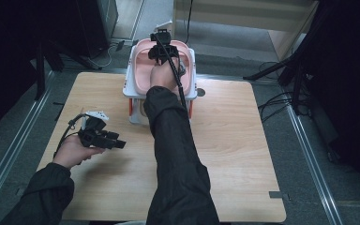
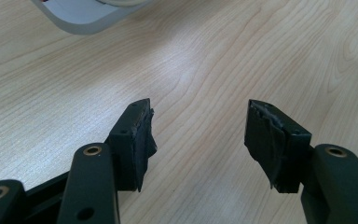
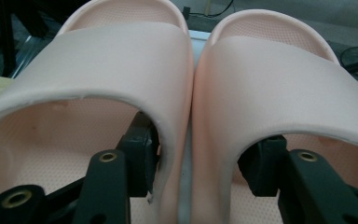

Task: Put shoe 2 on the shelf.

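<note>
Two pink foam slippers, the left one [image 3: 102, 60] and the right one [image 3: 279, 79], lie side by side on a white rack [image 1: 129, 86] at the table's far edge. My right gripper [image 3: 198, 154] reaches into them from the heel side, one jaw under each strap, with the two touching inner walls between the jaws. The jaws stand apart and I see no squeeze on the foam. From above, the right gripper [image 1: 161, 51] sits over the pink slippers [image 1: 143, 70]. My left gripper [image 1: 118, 144] rests low over the table's left part, and its pads [image 2: 198, 126] are open with nothing between them.
The light wooden table [image 1: 225, 140] spreads wide in front of the rack. A corner of the white rack [image 2: 84, 21] shows at the top of the left gripper view. Dark stands and cables [image 1: 281, 101] line the floor around the table.
</note>
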`<state>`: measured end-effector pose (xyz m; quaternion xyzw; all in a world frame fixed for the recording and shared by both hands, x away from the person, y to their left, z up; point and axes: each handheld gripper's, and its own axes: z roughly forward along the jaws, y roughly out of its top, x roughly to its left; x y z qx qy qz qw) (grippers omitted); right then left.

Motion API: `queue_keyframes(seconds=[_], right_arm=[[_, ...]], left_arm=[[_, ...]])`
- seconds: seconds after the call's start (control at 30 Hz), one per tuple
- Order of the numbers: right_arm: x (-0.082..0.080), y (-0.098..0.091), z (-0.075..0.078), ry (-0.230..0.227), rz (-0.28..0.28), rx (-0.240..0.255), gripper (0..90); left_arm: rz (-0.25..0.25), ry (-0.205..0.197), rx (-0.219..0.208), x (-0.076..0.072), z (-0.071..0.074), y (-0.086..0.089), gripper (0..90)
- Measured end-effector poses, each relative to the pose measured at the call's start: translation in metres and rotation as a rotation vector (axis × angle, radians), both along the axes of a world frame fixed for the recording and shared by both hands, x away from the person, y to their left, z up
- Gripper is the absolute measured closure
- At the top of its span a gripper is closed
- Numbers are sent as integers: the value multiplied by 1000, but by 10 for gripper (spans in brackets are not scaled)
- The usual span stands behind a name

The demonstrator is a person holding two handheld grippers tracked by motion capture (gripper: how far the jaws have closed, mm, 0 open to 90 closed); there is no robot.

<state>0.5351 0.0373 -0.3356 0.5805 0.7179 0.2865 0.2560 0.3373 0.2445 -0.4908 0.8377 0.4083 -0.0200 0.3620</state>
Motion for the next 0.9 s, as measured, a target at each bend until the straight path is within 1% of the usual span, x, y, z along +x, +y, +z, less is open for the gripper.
queue_keyframes(seconds=[0.13,0.3,0.4,0.47,0.53,0.7,0.83,0.9], right_arm=[[-6,0,1,-6,31,-22,500],[-14,-5,3,-7,57,-1,499],[-21,-7,7,-17,77,-11,498],[-25,-8,9,-11,97,-2,491],[-29,-10,10,-3,116,-3,487],[-39,-19,12,14,157,23,488],[-48,-26,14,5,188,36,498],[-55,-29,16,-6,208,31,509]], left_arm=[[-2,-4,10,0,-1,-1,408],[2,-4,7,-1,0,-1,407],[-1,0,8,-1,0,-2,406],[0,0,10,-1,0,-2,406],[0,1,11,-1,0,-2,406],[2,-1,11,-1,0,-1,406],[1,-1,18,-1,0,-2,405],[2,0,19,-1,0,-2,406]])
